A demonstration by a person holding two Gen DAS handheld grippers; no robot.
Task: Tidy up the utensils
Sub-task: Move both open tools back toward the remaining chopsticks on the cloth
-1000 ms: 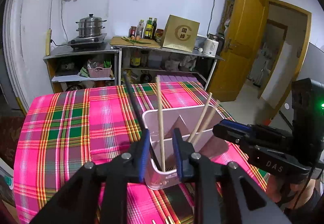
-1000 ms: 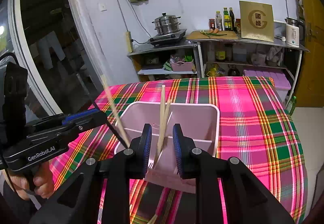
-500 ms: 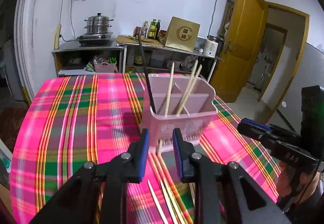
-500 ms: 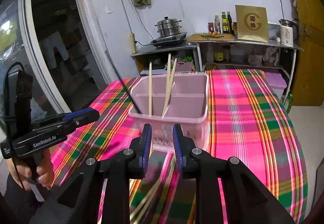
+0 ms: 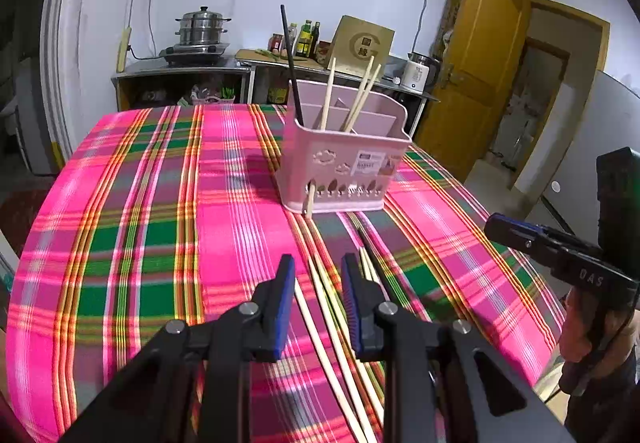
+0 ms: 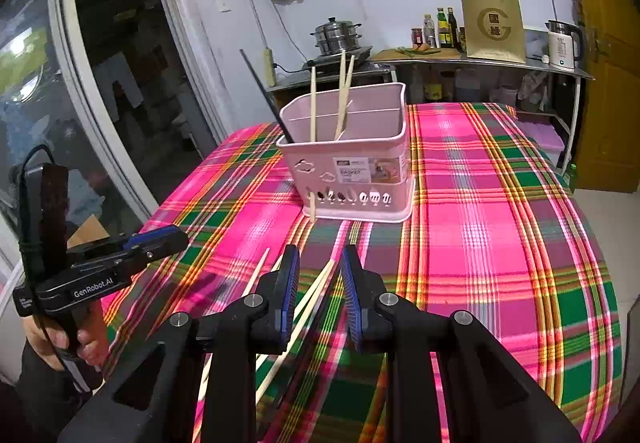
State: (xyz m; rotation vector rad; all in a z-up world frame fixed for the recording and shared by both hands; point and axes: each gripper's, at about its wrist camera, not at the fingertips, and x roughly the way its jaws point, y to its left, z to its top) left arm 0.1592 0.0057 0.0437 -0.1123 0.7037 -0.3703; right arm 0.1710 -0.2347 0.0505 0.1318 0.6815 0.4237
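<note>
A pink utensil basket (image 5: 344,167) (image 6: 352,163) stands on the plaid tablecloth (image 5: 160,227). Three pale chopsticks (image 5: 326,99) and one black chopstick (image 5: 291,67) stand in it. Several loose pale chopsticks (image 5: 328,307) (image 6: 304,307) lie on the cloth in front of it, one leaning on its base (image 5: 309,201). My left gripper (image 5: 318,307) is open and empty above the loose chopsticks. My right gripper (image 6: 320,295) is open and empty above them too. Each gripper shows in the other's view, the right (image 5: 560,255) and the left (image 6: 100,267).
A metal shelf unit (image 5: 192,83) with a steamer pot (image 5: 203,31), bottles and a gold box stands against the far wall. A yellow door (image 5: 480,59) is open at the right. A glass door (image 6: 80,91) is at the left.
Both grippers have pulled back and down from the basket, empty. The chopsticks that stood between their fingers now stay in the basket. Loose chopsticks on the cloth have come into view.
</note>
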